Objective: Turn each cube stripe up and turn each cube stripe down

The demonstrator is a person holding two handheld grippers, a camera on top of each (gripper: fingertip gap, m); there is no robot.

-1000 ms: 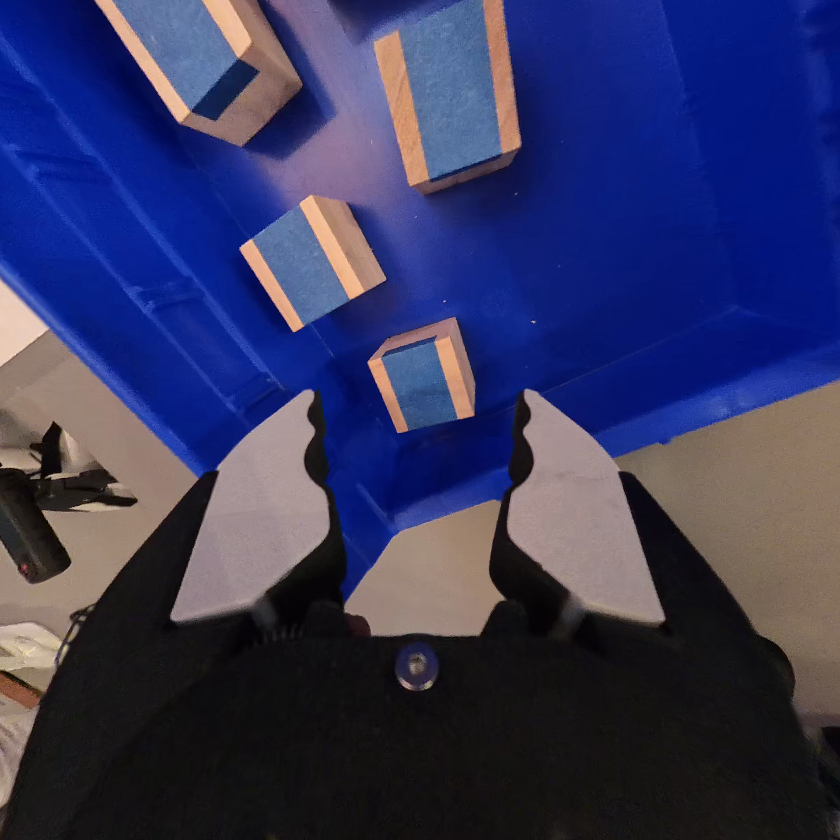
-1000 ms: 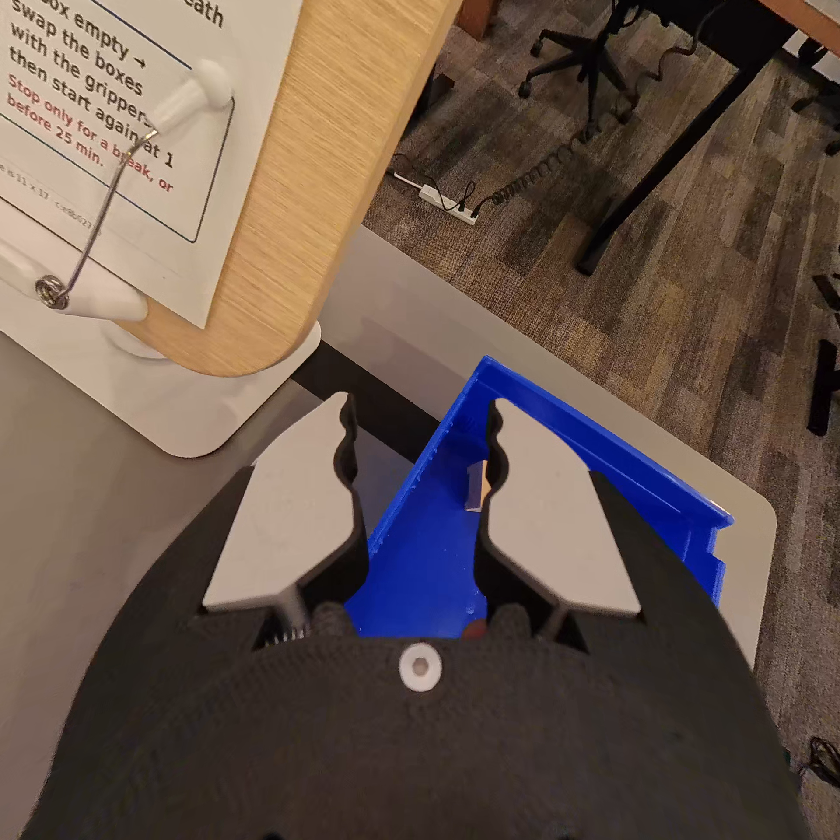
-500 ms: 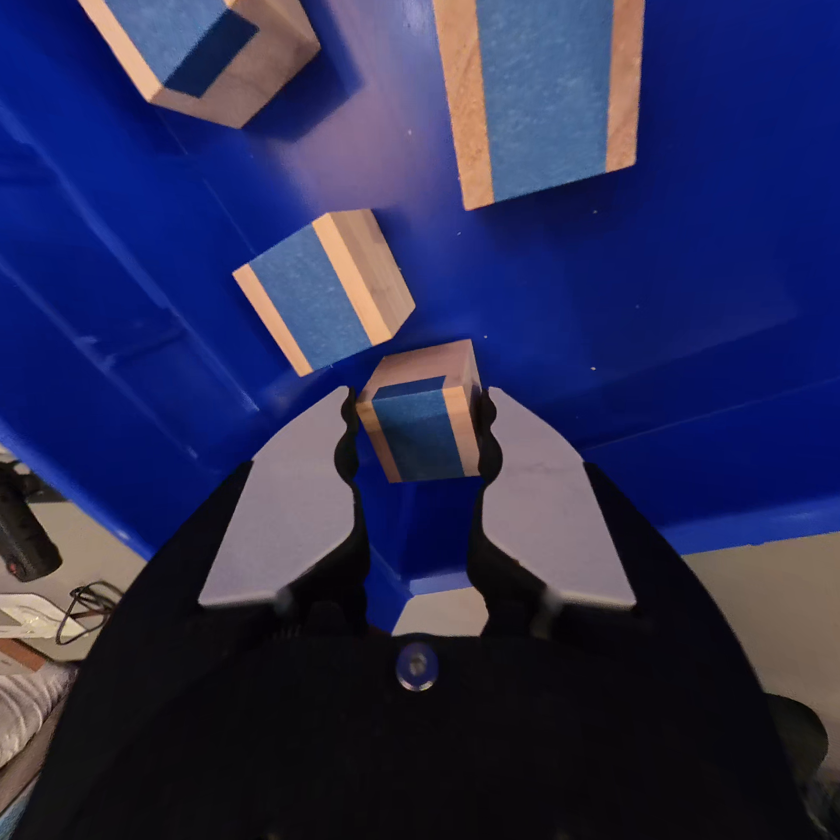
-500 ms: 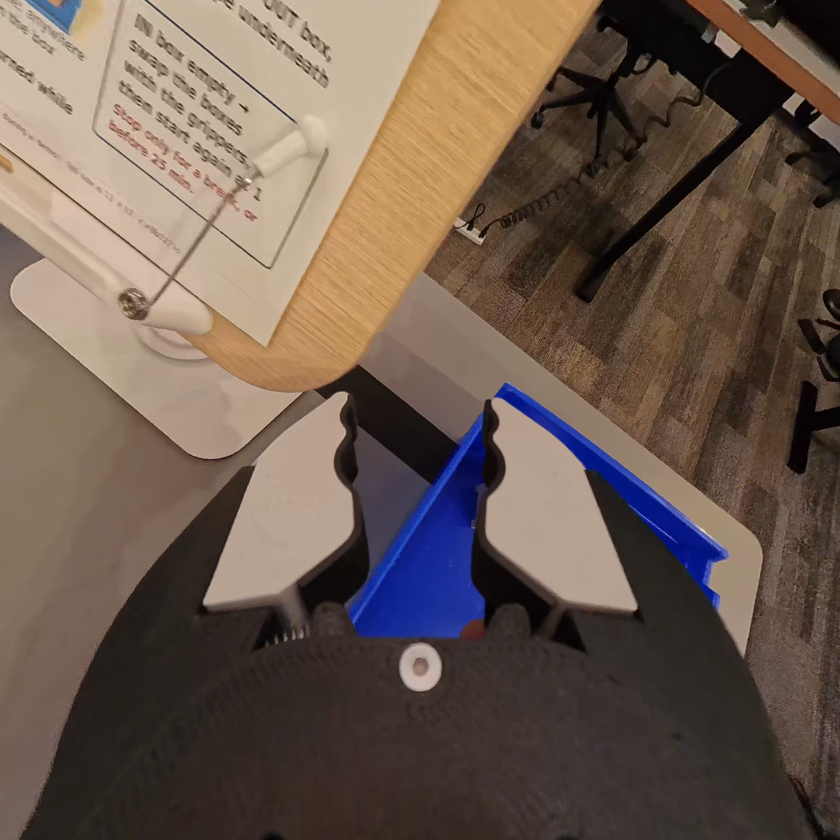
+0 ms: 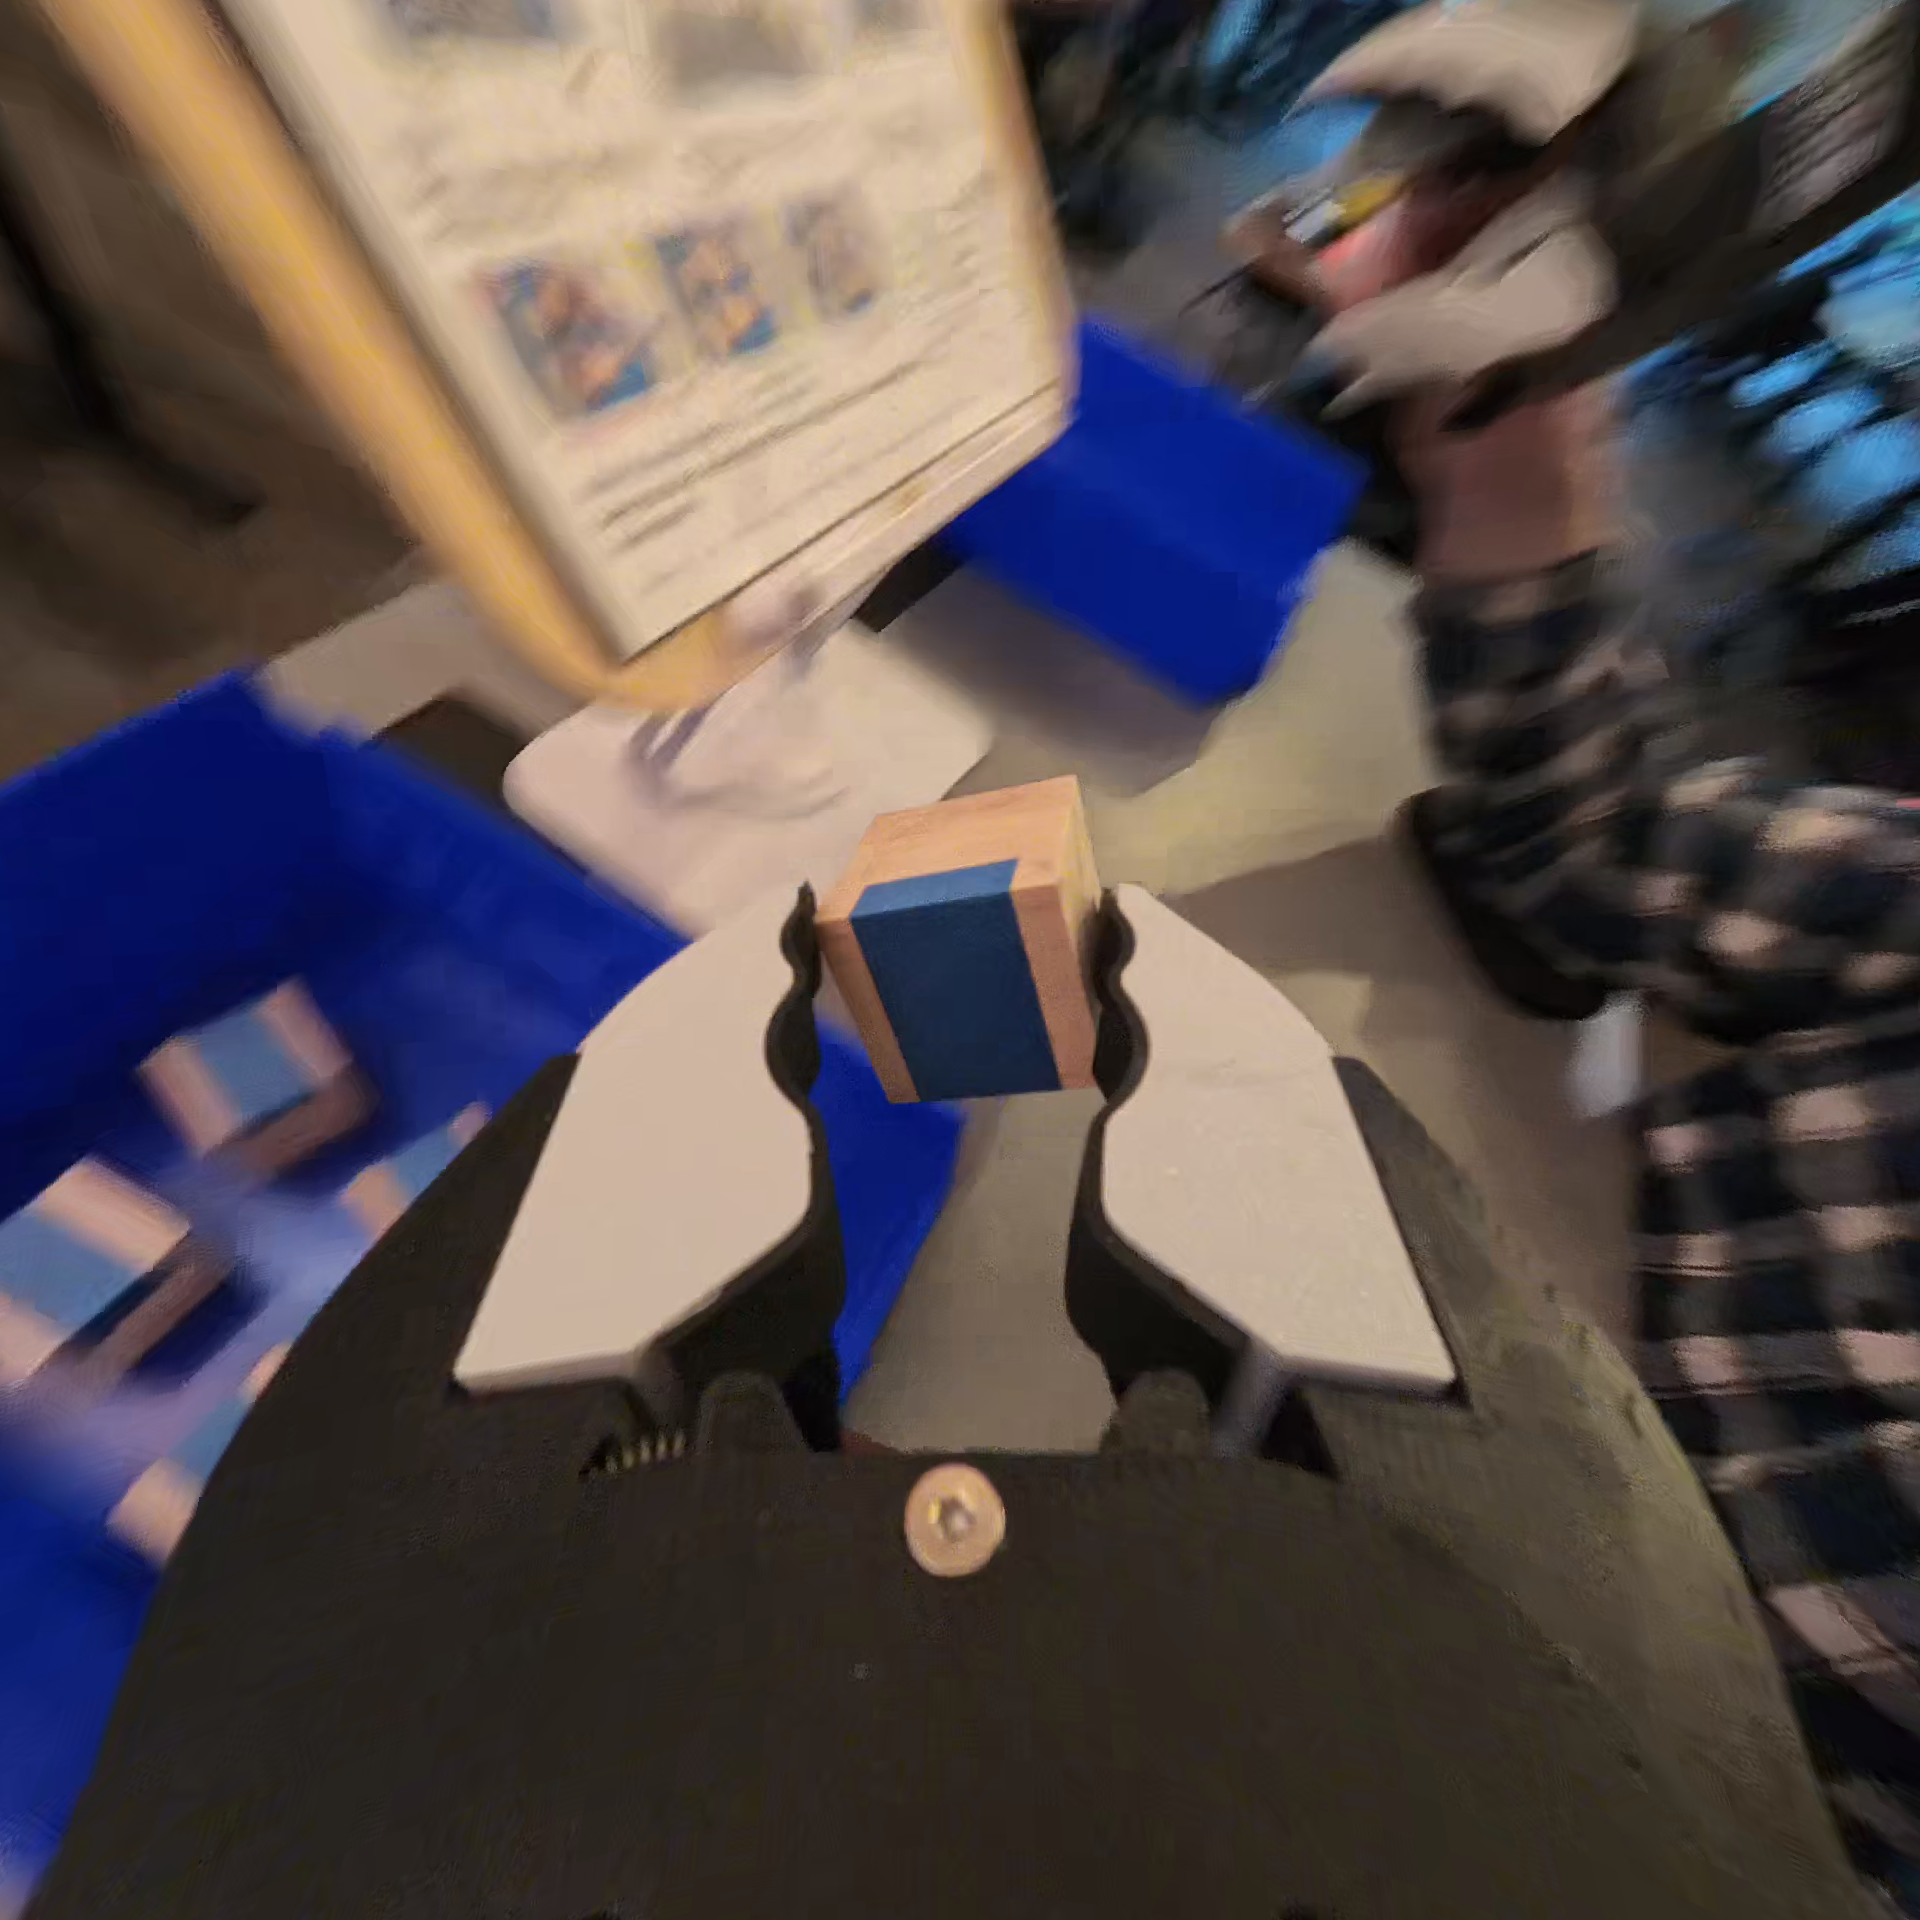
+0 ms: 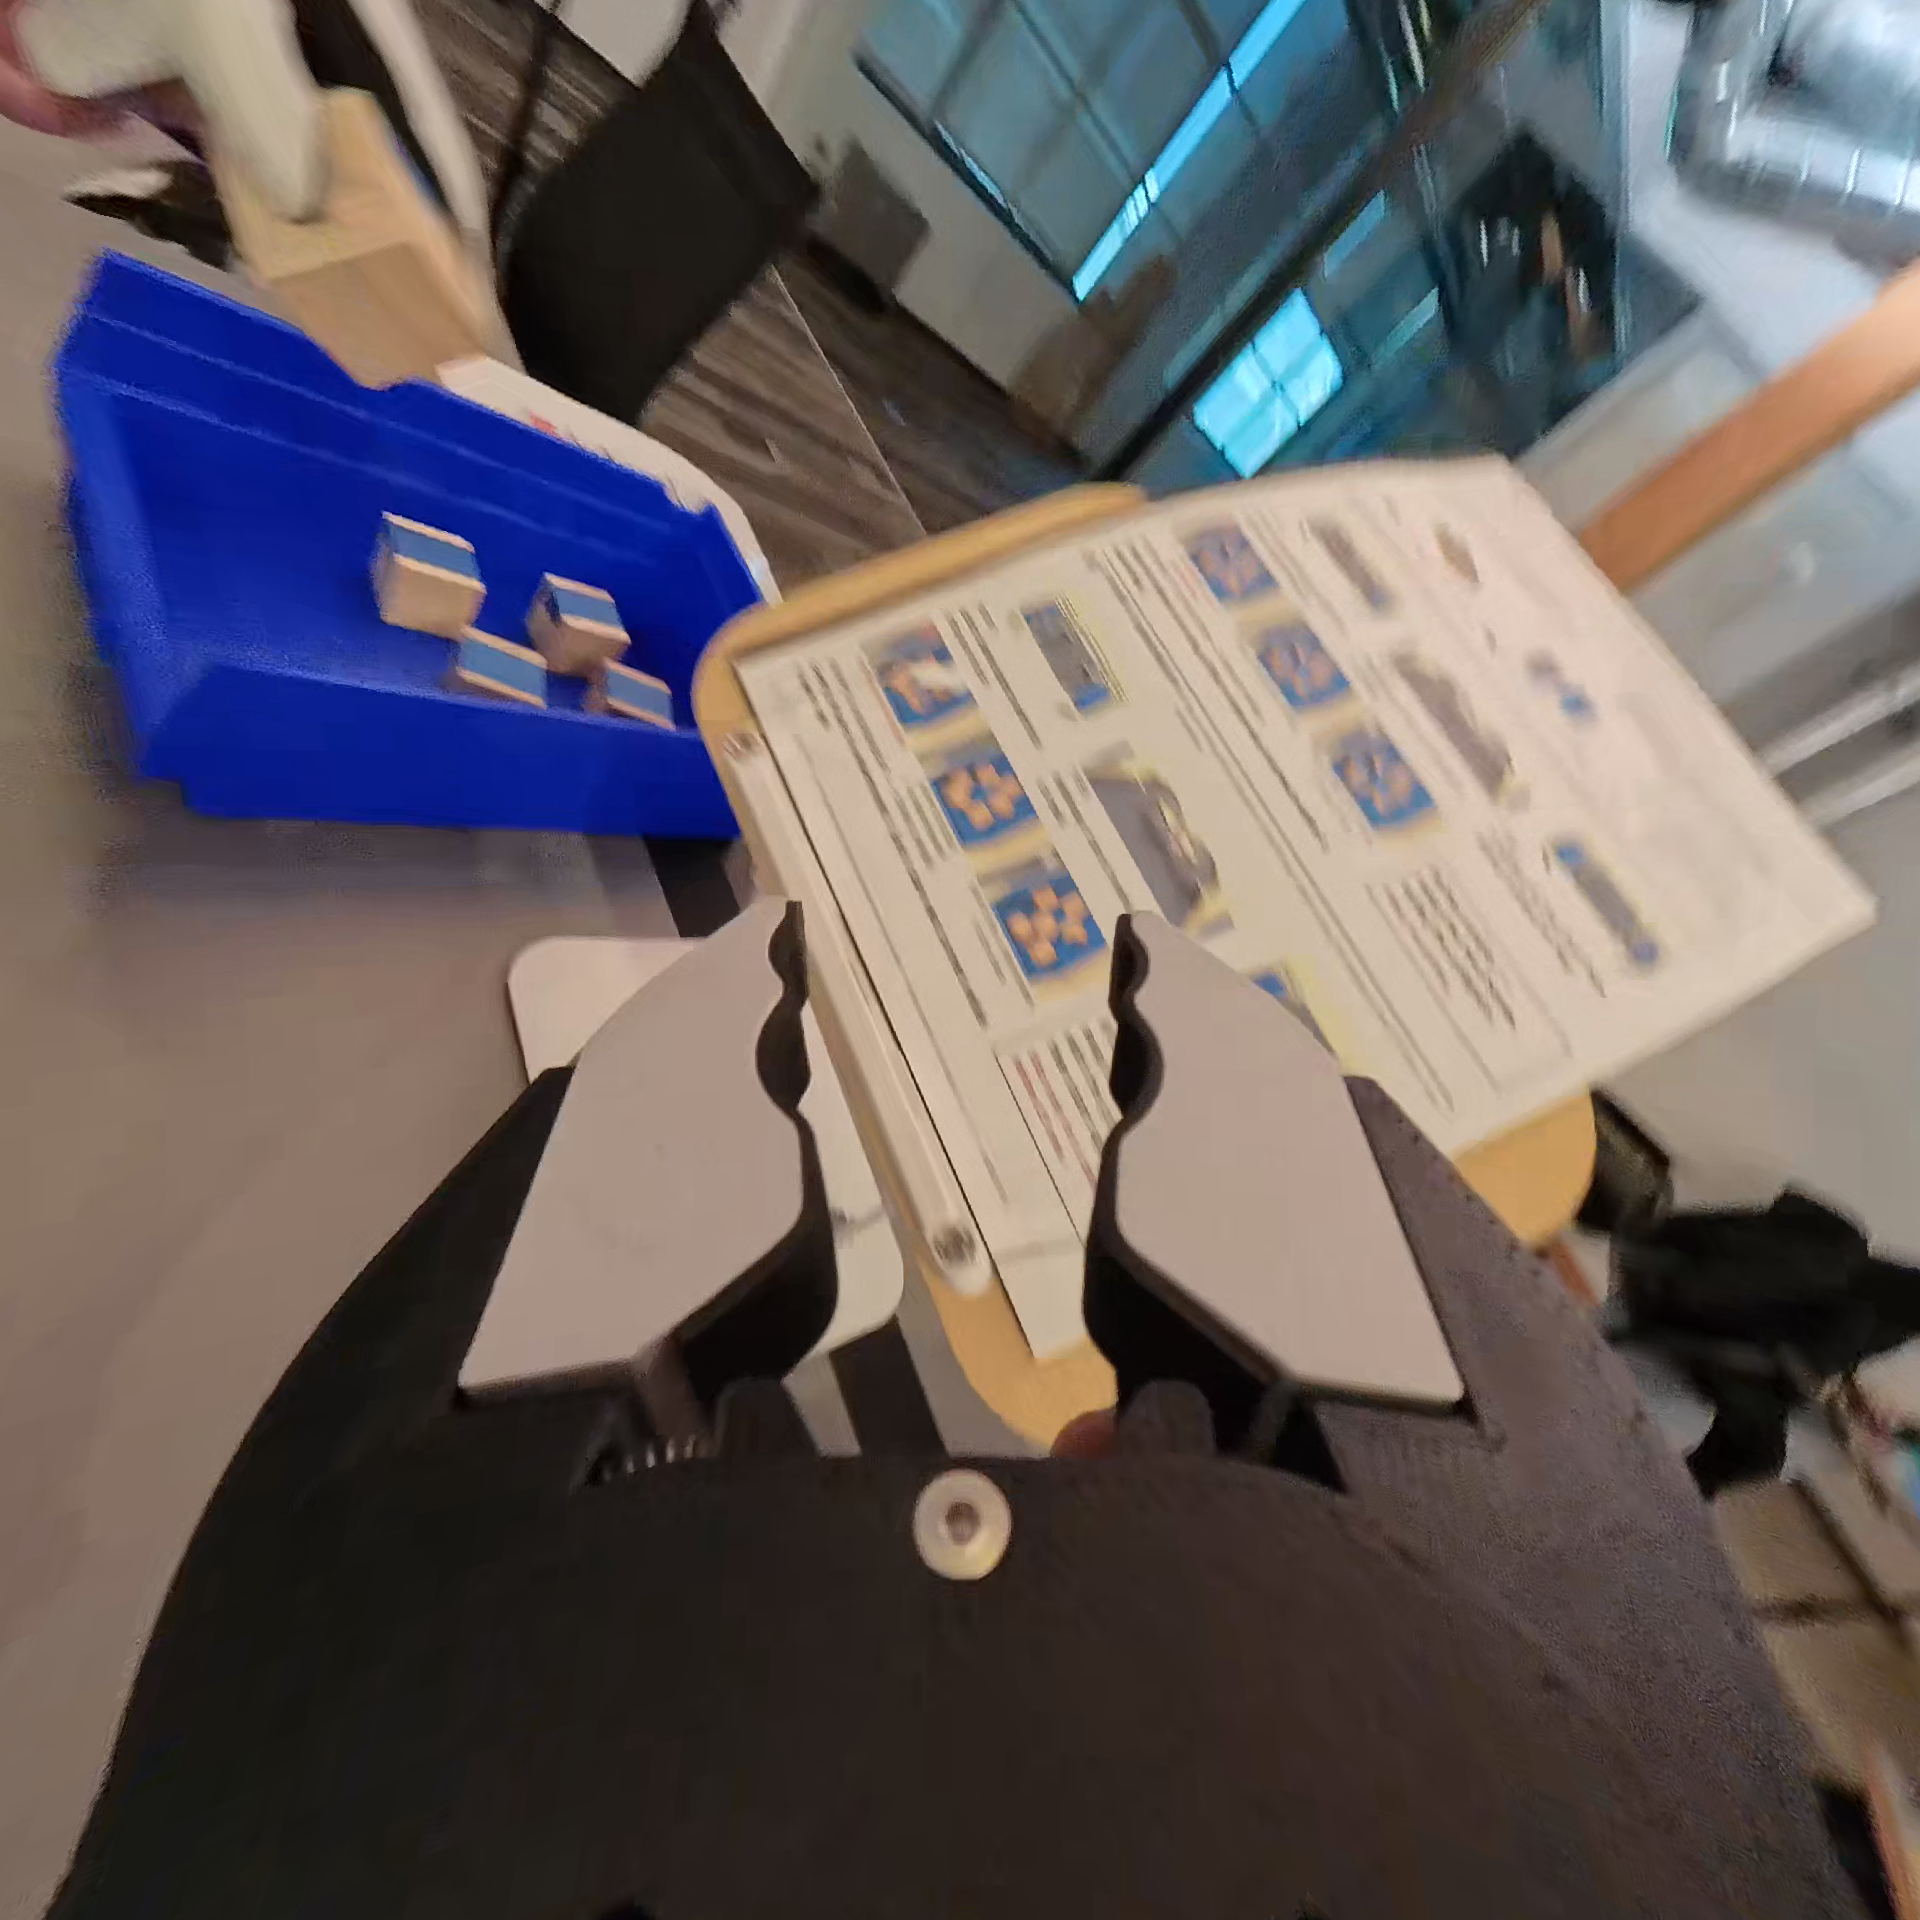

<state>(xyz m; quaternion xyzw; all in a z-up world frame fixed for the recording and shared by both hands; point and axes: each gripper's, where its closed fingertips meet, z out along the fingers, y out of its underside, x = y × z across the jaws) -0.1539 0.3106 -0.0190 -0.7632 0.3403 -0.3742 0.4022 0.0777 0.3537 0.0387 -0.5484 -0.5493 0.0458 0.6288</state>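
Observation:
My left gripper (image 5: 954, 992) is shut on a wooden cube with a blue stripe (image 5: 961, 951). Both pads press its sides and it hangs in the air over the grey table, its stripe facing me. A blue bin (image 5: 208, 883) with several striped cubes (image 5: 255, 1081) lies low at the left of the blurred left wrist view. My right gripper (image 6: 956, 1013) is open and empty, raised above the table. In the right wrist view the blue bin (image 6: 416, 743) with several striped cubes (image 6: 426, 582) lies far to the left.
A wooden board with printed sheets stands on a white base (image 6: 1299, 790) right in front of my right gripper; it also shows in the left wrist view (image 5: 665, 312). A second blue bin (image 5: 1164, 540) sits behind it. A person in checked cloth (image 5: 1714, 987) is at the right.
My left gripper closed on the nearest cube in the bin, then lifted it out and swung up over the table. My right gripper stayed open and swung from the bin's edge toward the board.

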